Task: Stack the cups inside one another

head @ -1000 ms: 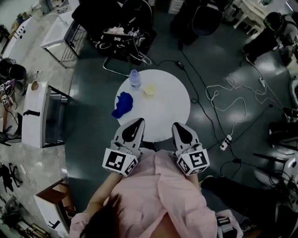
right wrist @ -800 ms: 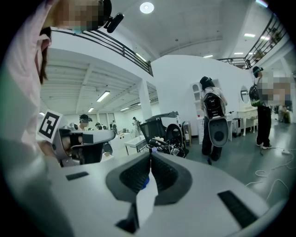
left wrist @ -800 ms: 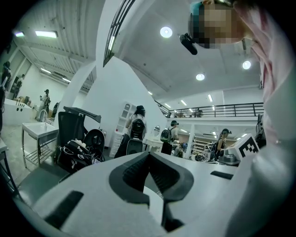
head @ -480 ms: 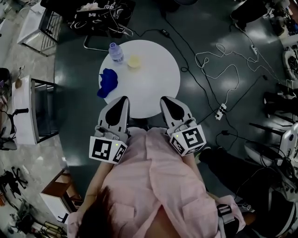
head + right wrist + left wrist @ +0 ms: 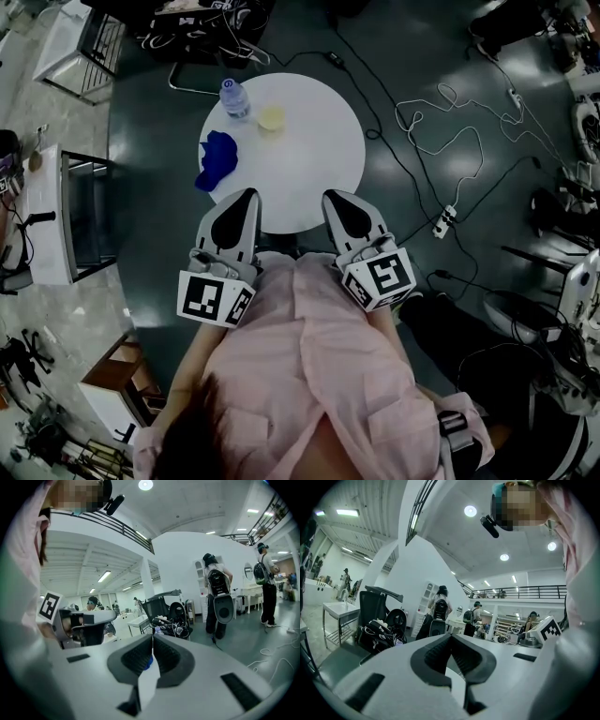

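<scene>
Nearest the person, the left claw (image 5: pixel 246 194) and right claw (image 5: pixel 334 196) hover at the 6 o'clock edge of the round white bench (image 5: pixel 309 159), each with its jaws pressed together on nothing. Farther off, a blue object (image 5: pixel 217 159) lies at 9 o'clock. The pale yellow cup (image 5: pixel 272 118) stands near 12 o'clock, with a water bottle (image 5: pixel 234 98) just beside it at 11 o'clock.

A round white table (image 5: pixel 309 178) stands at upper centre on a dark floor (image 5: pixel 422 56), with a corded power strip (image 5: pixel 442 226) at right. A white cabinet (image 5: pixel 42 220) lines the left edge. Round ceiling lights (image 5: pixel 470 511) shine above white walls (image 5: pixel 417 573).
</scene>
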Motion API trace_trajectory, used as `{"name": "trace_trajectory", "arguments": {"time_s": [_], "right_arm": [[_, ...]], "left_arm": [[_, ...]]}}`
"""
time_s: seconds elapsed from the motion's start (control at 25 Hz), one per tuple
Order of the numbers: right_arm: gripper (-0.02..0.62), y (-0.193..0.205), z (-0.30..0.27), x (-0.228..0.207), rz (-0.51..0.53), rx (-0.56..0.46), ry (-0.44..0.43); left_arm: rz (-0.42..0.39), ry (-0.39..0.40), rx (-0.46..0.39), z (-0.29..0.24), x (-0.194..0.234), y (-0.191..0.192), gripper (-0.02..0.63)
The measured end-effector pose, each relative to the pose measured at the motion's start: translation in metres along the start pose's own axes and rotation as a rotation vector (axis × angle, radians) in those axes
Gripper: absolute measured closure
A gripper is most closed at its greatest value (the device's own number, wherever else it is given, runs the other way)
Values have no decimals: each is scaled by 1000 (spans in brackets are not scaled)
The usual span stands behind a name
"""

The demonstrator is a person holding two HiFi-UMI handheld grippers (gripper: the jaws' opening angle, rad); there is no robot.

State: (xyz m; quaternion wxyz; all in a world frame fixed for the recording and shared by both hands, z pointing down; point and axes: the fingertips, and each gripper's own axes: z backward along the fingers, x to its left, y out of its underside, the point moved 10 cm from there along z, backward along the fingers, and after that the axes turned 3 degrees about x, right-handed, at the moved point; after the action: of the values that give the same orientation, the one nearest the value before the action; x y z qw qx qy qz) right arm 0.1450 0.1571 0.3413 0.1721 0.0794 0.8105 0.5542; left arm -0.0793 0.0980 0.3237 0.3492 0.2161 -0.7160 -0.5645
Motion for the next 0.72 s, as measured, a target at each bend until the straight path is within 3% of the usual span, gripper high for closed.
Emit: {"name": "trace_trajectory", "arguments": {"time_s": [0.72], "right_arm": [[565, -3, -12, -1, -5, 28, 14]], "left_arm": [[26, 10, 19, -9, 14, -1, 591]]}}
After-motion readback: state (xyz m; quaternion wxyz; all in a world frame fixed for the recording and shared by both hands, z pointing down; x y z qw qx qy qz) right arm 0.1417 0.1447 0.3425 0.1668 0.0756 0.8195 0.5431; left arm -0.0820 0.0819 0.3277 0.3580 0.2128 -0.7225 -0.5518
